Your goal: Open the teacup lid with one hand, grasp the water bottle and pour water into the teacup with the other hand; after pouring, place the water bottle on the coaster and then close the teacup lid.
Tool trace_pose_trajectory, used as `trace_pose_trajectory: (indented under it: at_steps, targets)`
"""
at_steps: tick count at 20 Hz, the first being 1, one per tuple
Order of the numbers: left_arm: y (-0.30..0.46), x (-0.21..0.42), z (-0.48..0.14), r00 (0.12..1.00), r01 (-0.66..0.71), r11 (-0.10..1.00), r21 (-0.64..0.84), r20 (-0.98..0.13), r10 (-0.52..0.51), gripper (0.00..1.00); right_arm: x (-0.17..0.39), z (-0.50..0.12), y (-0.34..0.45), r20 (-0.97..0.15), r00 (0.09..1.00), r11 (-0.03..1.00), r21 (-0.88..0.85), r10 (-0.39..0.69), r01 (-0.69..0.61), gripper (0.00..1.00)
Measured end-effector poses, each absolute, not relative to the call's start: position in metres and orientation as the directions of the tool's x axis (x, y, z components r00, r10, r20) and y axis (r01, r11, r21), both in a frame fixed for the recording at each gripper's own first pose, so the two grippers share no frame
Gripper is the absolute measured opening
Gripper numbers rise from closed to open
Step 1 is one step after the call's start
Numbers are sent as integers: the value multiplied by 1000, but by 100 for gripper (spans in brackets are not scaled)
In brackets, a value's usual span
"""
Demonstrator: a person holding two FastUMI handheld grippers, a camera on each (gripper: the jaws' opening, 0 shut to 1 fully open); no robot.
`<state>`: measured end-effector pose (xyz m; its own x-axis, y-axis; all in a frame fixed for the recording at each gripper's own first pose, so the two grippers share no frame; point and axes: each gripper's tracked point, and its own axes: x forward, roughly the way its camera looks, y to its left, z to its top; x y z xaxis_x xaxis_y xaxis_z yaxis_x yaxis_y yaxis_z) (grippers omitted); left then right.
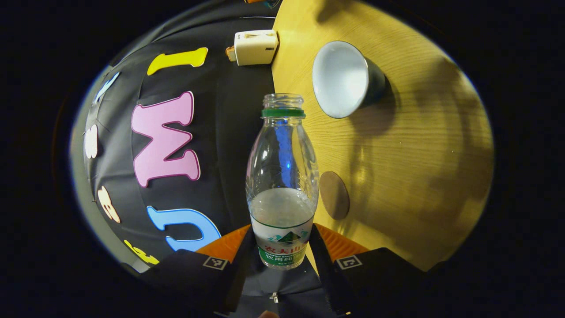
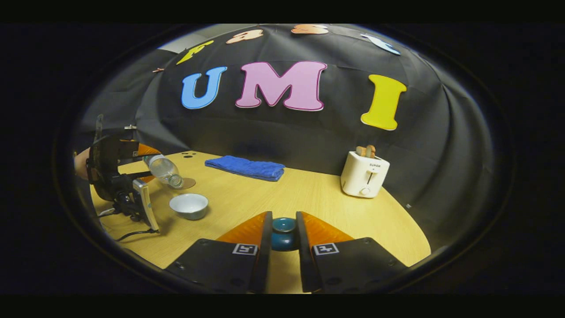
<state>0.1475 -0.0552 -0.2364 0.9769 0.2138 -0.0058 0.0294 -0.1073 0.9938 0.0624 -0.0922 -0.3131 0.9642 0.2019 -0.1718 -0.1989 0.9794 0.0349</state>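
Note:
My left gripper [image 1: 282, 229] is shut on the lower body of a clear, uncapped water bottle [image 1: 282, 159] that holds some water. The right gripper view has this bottle [image 2: 164, 170] tilted steeply, its mouth pointing down toward the table, above and just left of the teacup [image 2: 189, 206]. I see no stream of water. The teacup [image 1: 342, 79] is white inside and dark outside, with no lid on it. A round brown coaster [image 1: 334, 195] lies on the table near the bottle. My right gripper [image 2: 283, 221] is shut on the dark blue teacup lid [image 2: 284, 236], above the table's front.
The wooden table [image 2: 309, 198] carries a folded blue towel [image 2: 246, 168] at the back and a white toaster [image 2: 364, 173] with bread at the right. A hand and the left gripper's body [image 2: 110, 172], with a cable, stand at the left edge.

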Motion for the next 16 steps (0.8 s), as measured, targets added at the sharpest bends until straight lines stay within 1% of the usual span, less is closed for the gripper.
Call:
trace_pose_trajectory:
  at_steps: [1,3,9,10,14,15,16]
  targets:
    - [-55,149,-235,978,24,-123,992,2,210,74,62,-313,-92,-171,964,979,32,202,-199,31]
    - [-54,150,-233,980,15,-146,989,15,198,74,62,-313,-91,-170,965,979,28,202,-200,26]
    - [-55,158,-228,984,4,-185,983,29,176,74,61,-314,-93,-171,966,981,28,195,-193,26]
    - [-55,158,-227,985,0,-188,982,33,172,74,61,-315,-93,-171,966,981,28,193,-191,31]
    - [-55,161,-223,986,-10,-206,978,44,159,74,62,-315,-97,-174,969,984,7,175,-177,31]
    - [-55,163,-223,986,-12,-212,977,46,157,74,61,-314,-96,-173,969,984,9,176,-177,26]
    - [-53,163,-221,987,-16,-219,976,51,155,74,61,-313,-95,-170,969,984,12,178,-178,26]
